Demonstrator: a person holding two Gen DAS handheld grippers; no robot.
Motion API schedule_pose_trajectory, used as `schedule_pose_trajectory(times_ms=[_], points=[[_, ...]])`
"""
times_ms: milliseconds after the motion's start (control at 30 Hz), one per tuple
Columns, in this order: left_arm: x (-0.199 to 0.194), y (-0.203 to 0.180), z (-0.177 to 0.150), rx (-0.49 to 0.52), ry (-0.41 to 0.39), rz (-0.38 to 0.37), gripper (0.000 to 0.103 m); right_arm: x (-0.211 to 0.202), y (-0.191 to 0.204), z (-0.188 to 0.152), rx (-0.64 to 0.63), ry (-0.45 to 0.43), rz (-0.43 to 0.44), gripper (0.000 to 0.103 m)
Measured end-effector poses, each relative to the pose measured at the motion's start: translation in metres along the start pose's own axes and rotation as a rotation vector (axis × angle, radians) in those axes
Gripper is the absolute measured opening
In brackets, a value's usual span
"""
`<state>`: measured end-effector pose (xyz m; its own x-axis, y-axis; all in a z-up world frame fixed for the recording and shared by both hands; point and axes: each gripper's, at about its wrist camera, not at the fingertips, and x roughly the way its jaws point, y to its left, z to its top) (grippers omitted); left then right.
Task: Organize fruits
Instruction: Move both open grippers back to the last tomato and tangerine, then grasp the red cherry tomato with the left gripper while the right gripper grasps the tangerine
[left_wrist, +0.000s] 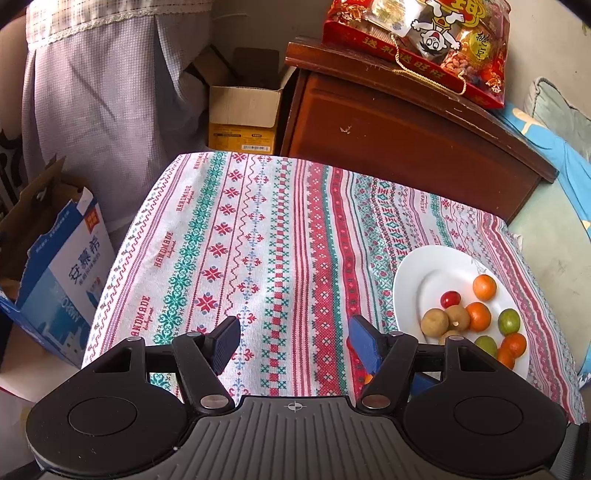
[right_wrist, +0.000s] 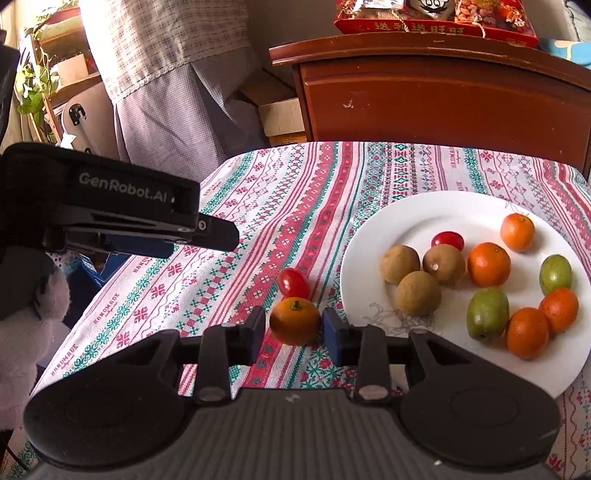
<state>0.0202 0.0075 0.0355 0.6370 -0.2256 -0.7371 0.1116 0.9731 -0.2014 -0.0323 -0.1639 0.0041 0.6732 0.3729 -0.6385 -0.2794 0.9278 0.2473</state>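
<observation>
Plate: lying right on the tablecloth.
Tomato: sitting left of plate, behind the mandarin.

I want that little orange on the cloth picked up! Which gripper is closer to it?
The right gripper. Its fingers sit on either side of the small orange on the tablecloth. The left gripper hangs open over bare cloth, off to the side.

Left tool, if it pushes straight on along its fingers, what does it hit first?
Likely just the patterned red-and-green tablecloth. The left tool stands open with nothing between its fingers, pointing down at bare cloth. The white round plate of fruit sits off to its right, seemingly outside that line; depth is uncertain.
</observation>
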Motion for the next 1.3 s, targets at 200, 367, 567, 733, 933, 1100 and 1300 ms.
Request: schedule_pose_trajectory(times_ms=[200,367,567,733,933,1100,1300], points=[[0.006,-0.006,-0.007,0.03,0.015,-0.013,0.065,-0.012,0.002,-0.005,-0.014,0.035,0.006,0.031],[0.013,-0.019,-0.016,0.094,0.014,-0.05,0.065,-0.025,-0.007,-0.013,0.017,0.053,-0.005,0.031],[0.02,-0.031,-0.021,0.143,-0.015,-0.1,0.061,-0.034,-0.02,-0.015,0.084,0.055,-0.023,0.031],[0.026,-0.042,-0.027,0.224,-0.044,-0.115,0.054,-0.034,-0.026,-0.016,0.124,0.062,-0.019,0.031],[0.034,-0.047,-0.032,0.28,-0.045,-0.121,0.038,-0.036,-0.027,-0.017,0.135,0.063,-0.022,0.031],[0.036,-0.05,-0.036,0.325,-0.052,-0.112,0.031,-0.035,-0.028,-0.017,0.138,0.063,-0.022,0.031],[0.036,-0.05,-0.037,0.328,-0.055,-0.12,0.025,-0.035,-0.028,-0.017,0.141,0.061,-0.02,0.031]])
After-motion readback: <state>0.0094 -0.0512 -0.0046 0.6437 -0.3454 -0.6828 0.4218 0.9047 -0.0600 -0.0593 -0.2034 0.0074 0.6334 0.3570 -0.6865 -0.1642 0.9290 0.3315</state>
